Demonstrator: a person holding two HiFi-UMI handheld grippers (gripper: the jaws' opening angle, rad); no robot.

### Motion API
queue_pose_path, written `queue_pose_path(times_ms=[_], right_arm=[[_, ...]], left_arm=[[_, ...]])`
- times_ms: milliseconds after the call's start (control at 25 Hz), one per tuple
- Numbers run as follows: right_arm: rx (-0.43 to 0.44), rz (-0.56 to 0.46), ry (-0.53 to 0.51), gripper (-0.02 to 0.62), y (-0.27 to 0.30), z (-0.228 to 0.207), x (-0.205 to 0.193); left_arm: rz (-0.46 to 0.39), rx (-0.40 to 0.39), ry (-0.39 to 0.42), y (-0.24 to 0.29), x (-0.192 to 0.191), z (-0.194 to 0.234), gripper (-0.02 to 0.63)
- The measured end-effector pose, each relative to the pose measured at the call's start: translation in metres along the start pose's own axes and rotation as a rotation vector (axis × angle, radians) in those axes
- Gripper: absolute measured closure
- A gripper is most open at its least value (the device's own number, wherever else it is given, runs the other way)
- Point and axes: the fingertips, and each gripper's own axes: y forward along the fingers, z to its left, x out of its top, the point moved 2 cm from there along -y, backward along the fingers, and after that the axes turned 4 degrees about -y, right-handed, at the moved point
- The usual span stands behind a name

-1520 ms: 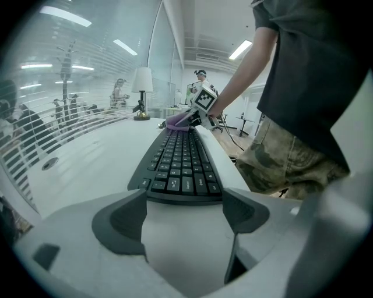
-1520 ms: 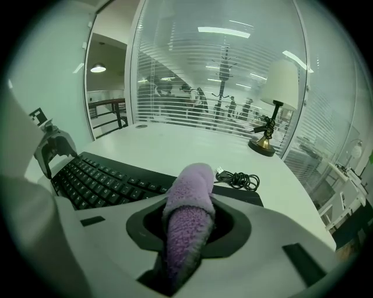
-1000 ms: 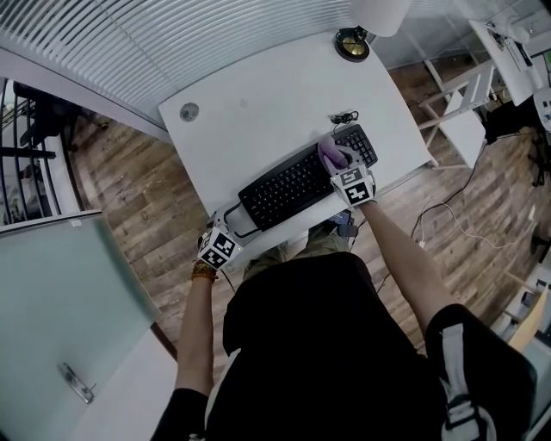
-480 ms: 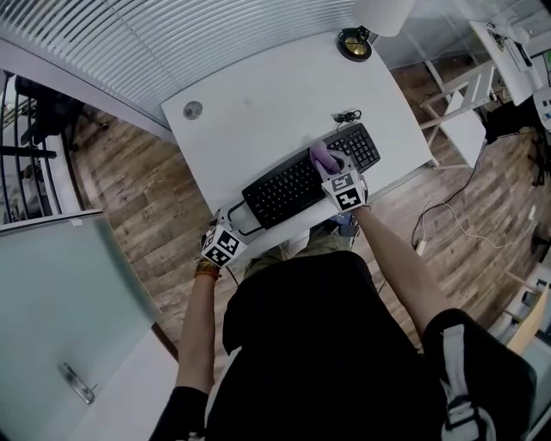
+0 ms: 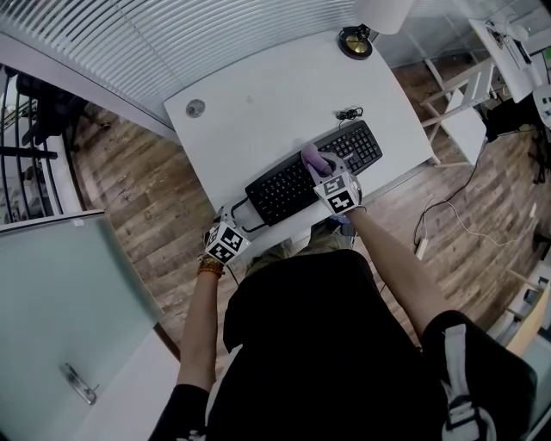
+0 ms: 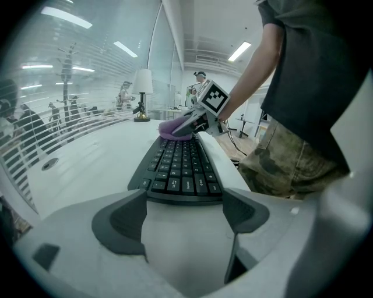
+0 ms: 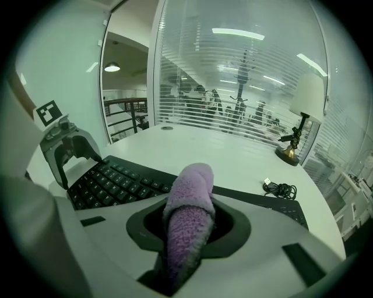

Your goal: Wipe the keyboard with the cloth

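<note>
We log the left gripper (image 6: pixel 185 205) low at the white table (image 5: pixel 258 103) edge, jaws wide and empty, with the left end of the black keyboard (image 5: pixel 284 185) at their tips. The right gripper (image 7: pixel 189 233) reaches over mid-keyboard, its jaws clamping a fuzzy, rolled purple cloth (image 7: pixel 189 198) that rests on the keys.

Lamp shade (image 5: pixel 383 12) cut by top edge. Keyboard (image 5: pixel 288 185) keys beneath cloth (image 5: pixel 311 158) hidden; key legends too small to read.
</note>
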Motion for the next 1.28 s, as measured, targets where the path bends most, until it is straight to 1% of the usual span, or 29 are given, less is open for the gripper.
queue_pose_path(times_ms=[200,840,960,1160,1280], right_arm=[[0.0,0.0,0.003,0.506,0.001,0.016,0.007],[0.11,-0.03,-0.082,0.506,0.008,0.085,0.032],[0.107,-0.028,-0.073,0.506,0.009,0.094,0.033],[0.137,-0.033,-0.08,0.506,0.012,0.111,0.04],[0.172,-0.038,-0.116,0.506,0.013,0.124,0.043]], left_arm=[[-0.003,0.003,-0.001,-0.001,0.0,0.0,0.204],[0.005,0.006,-0.004,-0.002,-0.002,-0.001,0.204],[0.004,0.006,-0.003,-0.001,-0.002,-0.002,0.204],[0.002,0.008,-0.003,-0.001,-0.002,-0.001,0.204],[0.001,0.008,-0.003,-0.002,-0.002,-0.001,0.204]])
